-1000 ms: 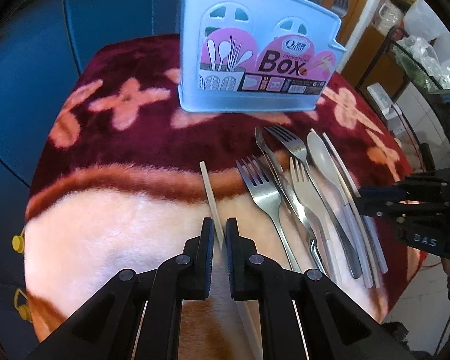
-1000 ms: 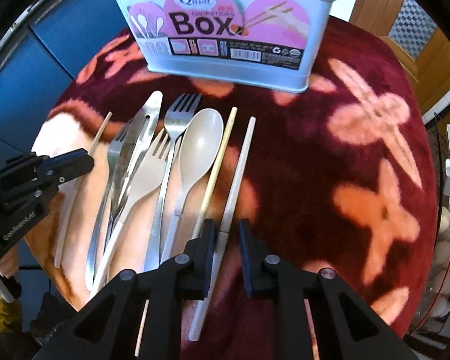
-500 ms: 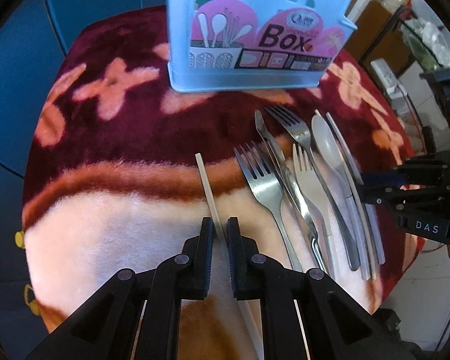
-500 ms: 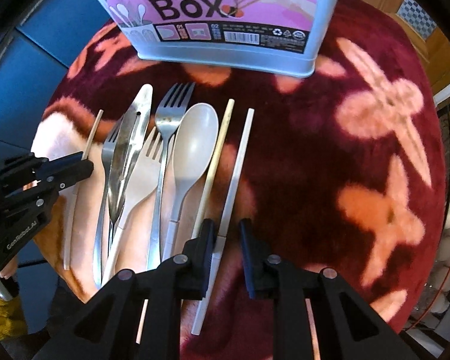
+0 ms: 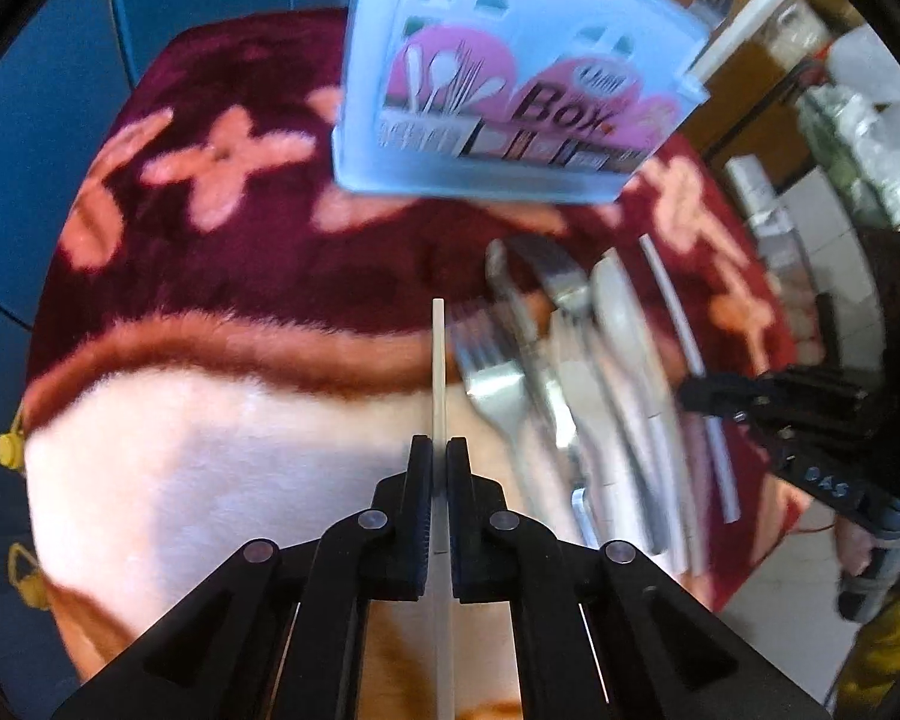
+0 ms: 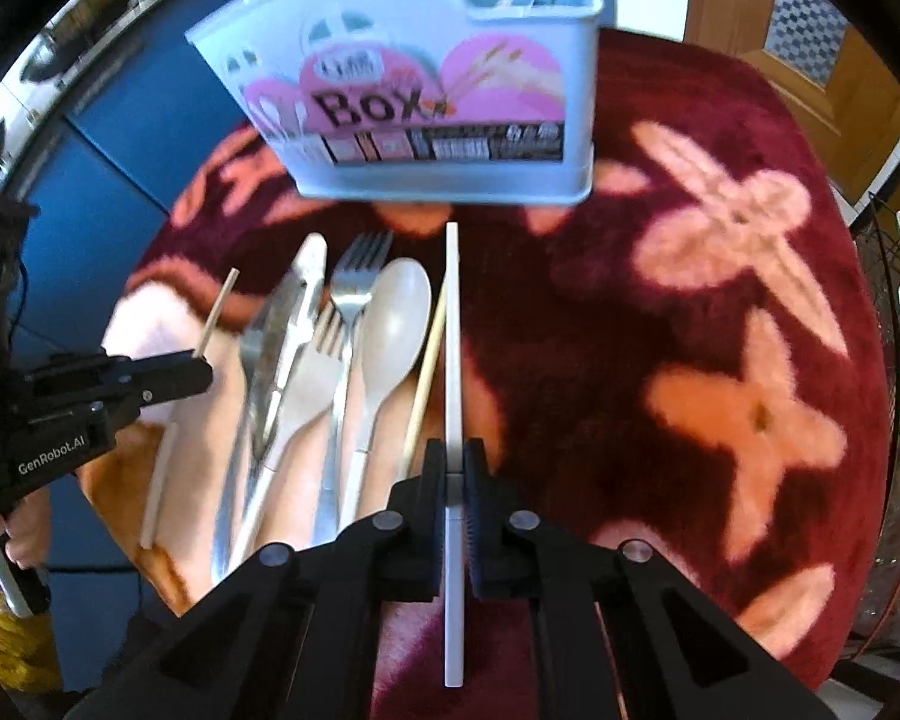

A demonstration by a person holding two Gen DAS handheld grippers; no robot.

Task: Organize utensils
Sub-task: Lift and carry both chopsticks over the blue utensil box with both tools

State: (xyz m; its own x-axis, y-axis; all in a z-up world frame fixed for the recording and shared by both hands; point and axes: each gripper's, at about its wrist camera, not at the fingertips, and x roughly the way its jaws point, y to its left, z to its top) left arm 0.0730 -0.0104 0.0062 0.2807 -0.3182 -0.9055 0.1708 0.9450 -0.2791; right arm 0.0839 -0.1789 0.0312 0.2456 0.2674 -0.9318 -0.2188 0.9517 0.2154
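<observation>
My left gripper (image 5: 440,450) is shut on a cream chopstick (image 5: 438,360) and holds it off the blanket, pointing toward the light blue utensil box (image 5: 510,84). My right gripper (image 6: 455,453) is shut on a white chopstick (image 6: 453,324), lifted and pointing at the box (image 6: 426,90). Between them lie forks (image 6: 354,276), a knife (image 6: 282,324), a pale spoon (image 6: 393,324) and a wooden chopstick (image 6: 426,360) in a row on the blanket. The left gripper also shows in the right wrist view (image 6: 201,369).
A dark red blanket with pink cross patterns (image 6: 720,300) covers the round table. A blue wall (image 5: 42,90) is behind on the left. Shelving and clutter (image 5: 840,120) stand past the table's right edge. A wooden door (image 6: 822,30) is at the back right.
Both grippers have closed tighter and lifted their chopsticks off the blanket, swinging them to point at the box. The views have moved closer to the box.
</observation>
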